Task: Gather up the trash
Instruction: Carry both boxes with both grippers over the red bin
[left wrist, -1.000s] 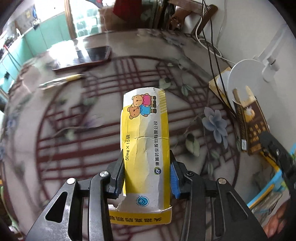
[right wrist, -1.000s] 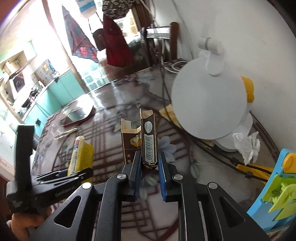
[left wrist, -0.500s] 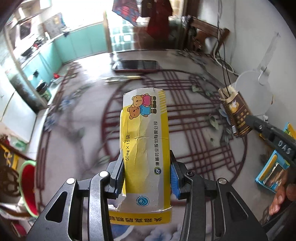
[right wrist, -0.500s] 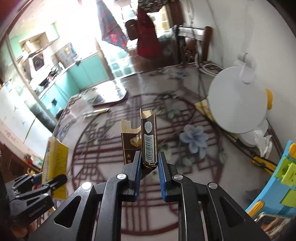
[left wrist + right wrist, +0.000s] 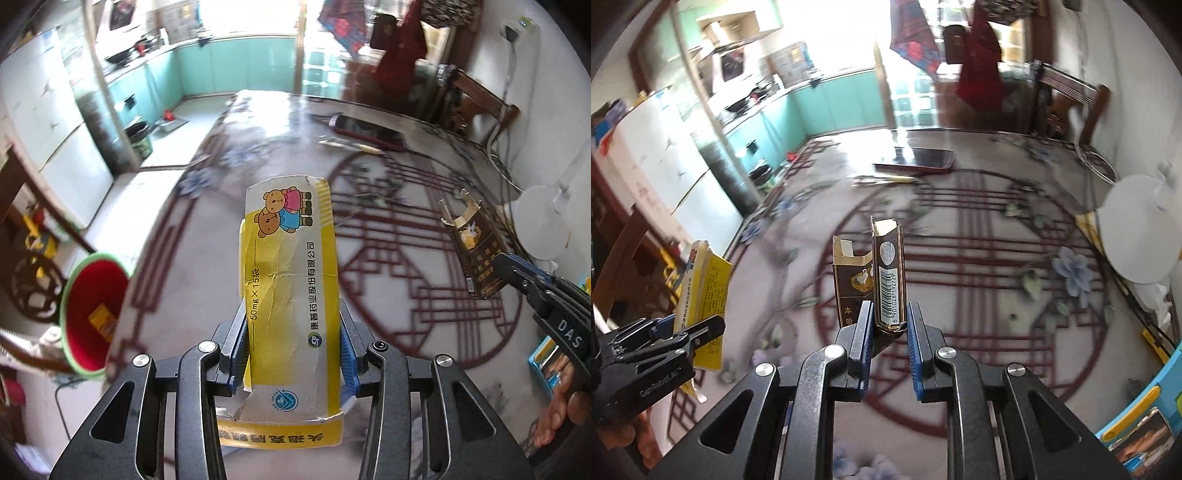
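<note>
Only the left view shows the red bin (image 5: 92, 317), newly visible; left gripper (image 5: 291, 347) clamps the yellow box (image 5: 291, 280), right gripper (image 5: 888, 343) the brown pack (image 5: 886, 280).

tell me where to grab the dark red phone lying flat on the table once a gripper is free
Both grippers are full now: the left gripper clamps the yellow medicine box, the right gripper the brown cigarette pack. The dark red phone lies flat and thin on the patterned table, so it is probably best to come from above and pinch across its narrow width, at the long edges near the middle.
</note>
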`<state>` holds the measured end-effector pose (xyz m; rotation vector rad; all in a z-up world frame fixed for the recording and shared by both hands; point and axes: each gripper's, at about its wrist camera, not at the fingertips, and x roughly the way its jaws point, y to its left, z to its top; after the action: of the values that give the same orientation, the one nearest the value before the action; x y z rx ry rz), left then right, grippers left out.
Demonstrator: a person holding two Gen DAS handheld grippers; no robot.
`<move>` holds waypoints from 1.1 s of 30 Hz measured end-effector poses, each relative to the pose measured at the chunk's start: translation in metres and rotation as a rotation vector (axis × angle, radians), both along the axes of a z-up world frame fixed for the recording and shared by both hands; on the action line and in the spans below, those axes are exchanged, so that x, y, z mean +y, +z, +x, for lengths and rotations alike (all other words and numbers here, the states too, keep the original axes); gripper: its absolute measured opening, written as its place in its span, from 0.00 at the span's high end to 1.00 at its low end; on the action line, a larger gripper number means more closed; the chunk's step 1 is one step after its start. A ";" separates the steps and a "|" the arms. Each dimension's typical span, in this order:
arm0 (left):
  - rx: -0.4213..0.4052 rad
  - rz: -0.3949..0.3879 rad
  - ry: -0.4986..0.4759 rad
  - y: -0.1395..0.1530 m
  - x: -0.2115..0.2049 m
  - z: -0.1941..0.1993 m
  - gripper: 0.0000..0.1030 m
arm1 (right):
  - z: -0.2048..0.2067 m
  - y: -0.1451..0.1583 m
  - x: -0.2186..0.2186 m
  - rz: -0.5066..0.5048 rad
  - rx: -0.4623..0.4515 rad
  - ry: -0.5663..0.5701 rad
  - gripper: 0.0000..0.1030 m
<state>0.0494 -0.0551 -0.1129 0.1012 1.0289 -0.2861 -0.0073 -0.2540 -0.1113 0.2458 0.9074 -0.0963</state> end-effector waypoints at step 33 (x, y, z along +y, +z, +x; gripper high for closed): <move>0.015 -0.013 0.207 -0.016 0.200 0.022 0.62 | 0.038 0.015 0.182 -0.065 -0.013 0.154 0.86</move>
<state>0.0718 0.1451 -0.1290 -0.0193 1.0428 -0.1053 0.0308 -0.0719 -0.0962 0.1153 0.9056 0.0179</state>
